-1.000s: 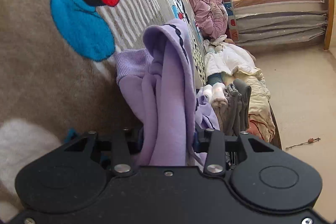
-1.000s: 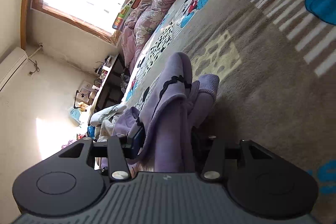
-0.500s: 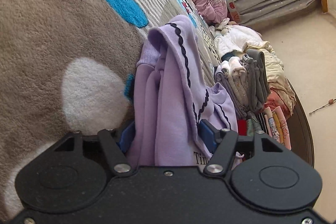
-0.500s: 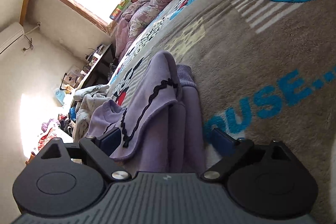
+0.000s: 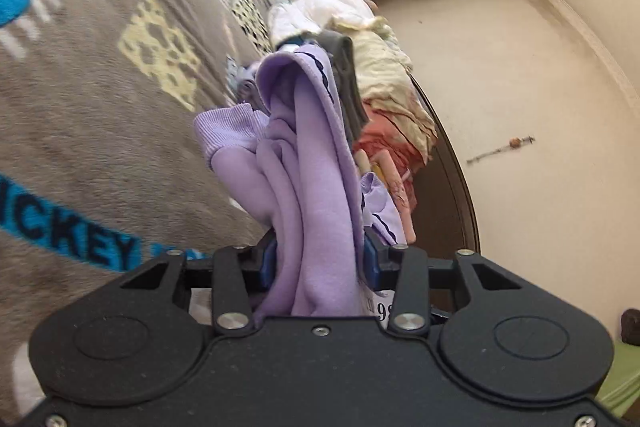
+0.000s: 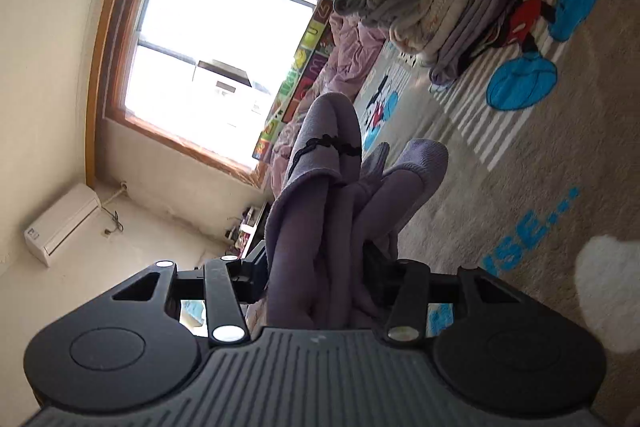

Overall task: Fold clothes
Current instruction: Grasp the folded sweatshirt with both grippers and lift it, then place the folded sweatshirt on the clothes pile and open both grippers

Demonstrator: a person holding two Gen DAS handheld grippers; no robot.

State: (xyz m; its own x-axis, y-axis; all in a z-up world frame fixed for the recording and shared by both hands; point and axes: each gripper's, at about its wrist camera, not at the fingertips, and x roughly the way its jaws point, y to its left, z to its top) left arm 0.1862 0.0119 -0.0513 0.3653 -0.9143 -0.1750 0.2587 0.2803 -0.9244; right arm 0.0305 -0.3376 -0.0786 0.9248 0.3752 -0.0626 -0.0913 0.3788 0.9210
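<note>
The lilac sweatshirt [image 5: 308, 163], folded into a thick bundle with a dark scalloped trim along one edge and a ribbed cuff poking out to the side, sits between the jaws of both grippers and is held up off the grey cartoon-print blanket [image 5: 92, 115] rather than lying on it. In the left wrist view the left gripper [image 5: 318, 261] has its blue pads pressed against either side of the bunched cloth; its jaws have just been closing, narrowing onto the fabric, and the folds stand up past the fingertips and flop over. The gripper points nearly level, tipped a little downward, with the blanket running along the left of the view and the beige floor [image 5: 520, 107] to the right. A white label with printed digits shows low between the jaws

In the right wrist view the right gripper [image 6: 316, 279] clamps the same garment [image 6: 320, 211] — its jaws have also just been closing, and the cloth fills the gap between them. This gripper points about level, rolled so that the blanket [image 6: 520, 163] rises on the right of the view and the bright window [image 6: 224, 59] on the left

Beyond the sweatshirt, a stack of folded clothes [image 6: 436, 7] rests on the blanket; in the left view a mixed heap of garments [image 5: 380, 87] lies along the bed's edge
</note>
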